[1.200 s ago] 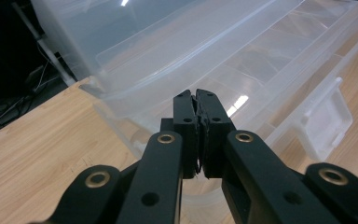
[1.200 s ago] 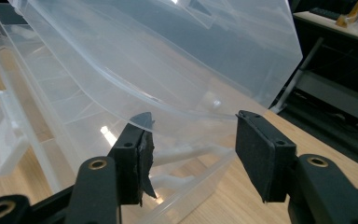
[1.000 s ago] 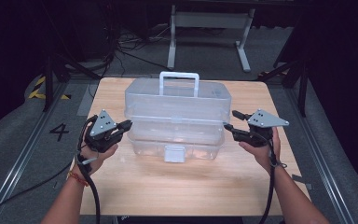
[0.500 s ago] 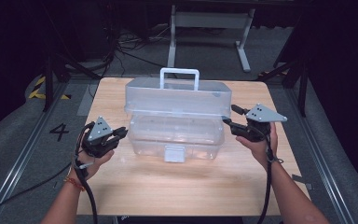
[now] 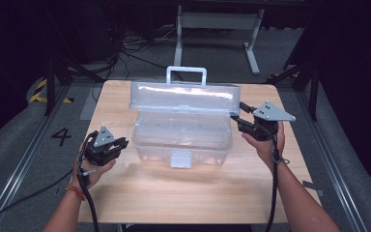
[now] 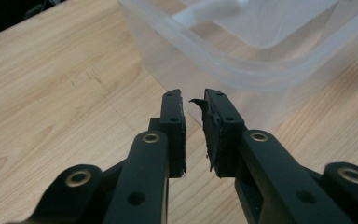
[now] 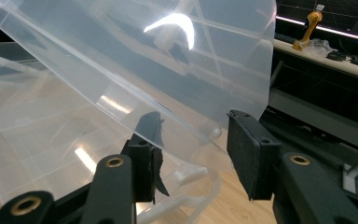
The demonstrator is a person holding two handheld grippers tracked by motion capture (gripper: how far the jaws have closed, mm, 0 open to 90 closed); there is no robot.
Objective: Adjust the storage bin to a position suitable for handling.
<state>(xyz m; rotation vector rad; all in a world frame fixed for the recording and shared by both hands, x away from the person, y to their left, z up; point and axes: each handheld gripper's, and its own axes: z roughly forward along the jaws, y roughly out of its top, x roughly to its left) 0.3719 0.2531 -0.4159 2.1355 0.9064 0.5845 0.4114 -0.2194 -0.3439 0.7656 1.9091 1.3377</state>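
- A clear plastic storage box (image 5: 182,137) sits near the middle of the wooden table (image 5: 188,193), its white latch (image 5: 180,158) facing the person.
- Its lid (image 5: 185,96) is raised — tilted up at the back, with a white handle (image 5: 186,76) standing above the top edge.
- The right gripper (image 5: 239,116) is at the box's right end, up at the lid's corner. In the right gripper view the lid's edge (image 7: 168,70) runs between the two black jaws; one jaw lies behind the clear plastic, the other stands off to the side with a plain gap. The jaws have just been closing, yet the pads are not pressing on the lid.
- The left gripper (image 5: 121,143) is low over the table just beside the box's left end, apart from it. In the left gripper view its jaws stand only a narrow slit apart with nothing between them — they have just been opening a little — and the box's corner (image 6: 242,70) lies ahead of the tips.
- Beyond the table, cables (image 5: 125,53) trail over a dark floor and a metal stand (image 5: 217,21) rises at the back.
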